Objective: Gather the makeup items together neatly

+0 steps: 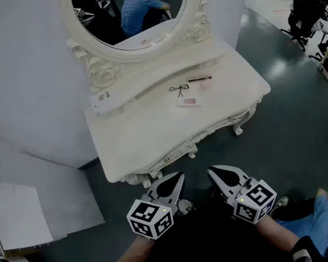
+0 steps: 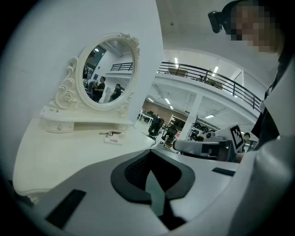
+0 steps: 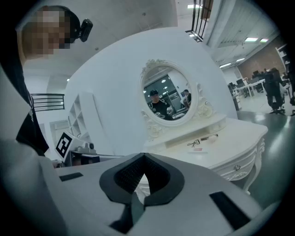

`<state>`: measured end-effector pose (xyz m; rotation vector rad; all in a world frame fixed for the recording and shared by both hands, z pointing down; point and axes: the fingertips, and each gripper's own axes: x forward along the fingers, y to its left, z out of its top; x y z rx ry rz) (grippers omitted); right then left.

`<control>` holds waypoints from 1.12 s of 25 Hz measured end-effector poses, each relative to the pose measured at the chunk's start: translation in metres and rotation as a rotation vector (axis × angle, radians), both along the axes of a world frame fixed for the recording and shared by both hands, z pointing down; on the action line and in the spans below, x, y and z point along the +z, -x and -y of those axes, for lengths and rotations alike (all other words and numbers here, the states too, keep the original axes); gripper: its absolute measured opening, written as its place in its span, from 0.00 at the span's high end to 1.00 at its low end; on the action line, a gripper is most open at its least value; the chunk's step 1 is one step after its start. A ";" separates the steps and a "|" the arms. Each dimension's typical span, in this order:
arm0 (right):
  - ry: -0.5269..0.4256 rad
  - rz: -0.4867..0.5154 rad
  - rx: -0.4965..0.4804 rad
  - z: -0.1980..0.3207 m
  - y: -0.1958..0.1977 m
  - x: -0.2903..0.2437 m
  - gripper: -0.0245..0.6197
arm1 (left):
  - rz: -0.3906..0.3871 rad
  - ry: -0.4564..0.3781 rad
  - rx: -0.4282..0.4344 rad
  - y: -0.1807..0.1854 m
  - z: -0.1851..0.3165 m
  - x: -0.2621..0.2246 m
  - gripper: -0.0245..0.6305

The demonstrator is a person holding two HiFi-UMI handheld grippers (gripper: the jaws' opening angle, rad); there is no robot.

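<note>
**Both grippers shut and empty short of the worktop; makeup lies loose near the mirror**

At the left, the left gripper (image 1: pixel 173 181) hangs over the dark floor just in front of the worktop (image 1: pixel 145 130). It points towards the worktop's front edge without touching it. Its own view shows its fingers (image 2: pixel 131 173) pressed together with nothing between them.

The worktop is a cream dressing table with a carved front. An oval mirror (image 1: pixel 133 15) in an ornate frame stands at its back. A low raised shelf runs under the mirror, and a small white tag (image 1: pixel 102 97) with dark print lies at the shelf's left end.

The makeup items sit right of centre, towards the back of the worktop and well apart from both grippers. A black eyelash curler (image 1: pixel 178 89) lies flat there. A small flat pink-and-white packet (image 1: pixel 189 101) lies just in front of it, though contact cannot be judged. A thin dark pencil (image 1: pixel 199 79) lies just to the curler's right, roughly parallel to the shelf. The three are close to one another but loosely placed, not lined up.

Further right, the right gripper (image 1: pixel 219 174) is held beside the left one, also just short of the front edge. Its fingers are closed on nothing. Grey floor (image 1: pixel 296 106) spreads out beyond the worktop's right end.
</note>
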<state>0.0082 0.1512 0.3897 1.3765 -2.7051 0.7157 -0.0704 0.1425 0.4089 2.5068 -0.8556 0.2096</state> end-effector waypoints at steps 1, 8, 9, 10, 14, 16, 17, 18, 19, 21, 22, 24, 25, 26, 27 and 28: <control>0.000 -0.001 0.000 0.000 0.000 0.000 0.92 | -0.001 0.000 0.001 0.000 0.000 0.000 0.95; -0.006 0.000 0.003 0.002 0.002 -0.001 0.92 | -0.003 -0.004 0.004 0.002 0.001 0.000 0.95; -0.011 0.005 0.003 0.002 0.002 -0.002 0.92 | -0.003 -0.005 0.004 0.002 0.001 0.000 0.95; -0.018 0.011 0.001 0.002 0.002 -0.003 0.92 | -0.003 -0.005 0.004 0.003 0.001 0.000 0.95; -0.026 0.011 -0.013 0.004 0.007 -0.007 0.92 | -0.009 -0.003 0.005 0.005 0.002 0.000 0.95; -0.025 0.008 -0.018 0.004 0.009 -0.007 0.92 | -0.010 -0.005 0.004 0.007 0.003 0.000 0.95; -0.023 0.008 -0.018 0.004 0.009 -0.006 0.92 | -0.010 -0.006 0.003 0.008 0.002 0.000 0.95; -0.021 0.008 -0.015 0.004 0.009 -0.005 0.92 | -0.009 -0.007 0.002 0.009 0.002 0.000 0.95; -0.020 0.008 -0.012 0.004 0.008 -0.005 0.92 | -0.009 -0.009 0.001 0.010 0.002 0.000 0.95; -0.019 0.009 -0.009 0.006 0.008 -0.006 0.92 | -0.009 -0.012 -0.002 0.012 0.003 -0.001 0.95; -0.018 0.008 -0.009 0.007 0.009 -0.006 0.92 | -0.011 -0.012 -0.003 0.013 0.004 -0.001 0.95; -0.015 0.005 -0.011 0.009 0.011 -0.007 0.92 | -0.014 -0.013 -0.007 0.017 0.005 -0.001 0.95; -0.014 0.003 -0.013 0.009 0.012 -0.007 0.92 | -0.016 -0.013 -0.010 0.019 0.005 -0.001 0.95; -0.014 0.000 -0.015 0.010 0.013 -0.007 0.92 | -0.017 -0.013 -0.014 0.021 0.005 -0.001 0.95; -0.013 -0.004 -0.017 0.010 0.014 -0.007 0.92 | -0.019 -0.013 -0.018 0.023 0.005 -0.001 0.95; -0.011 -0.008 -0.021 0.011 0.015 -0.007 0.92 | -0.020 -0.012 -0.023 0.024 0.006 -0.001 0.95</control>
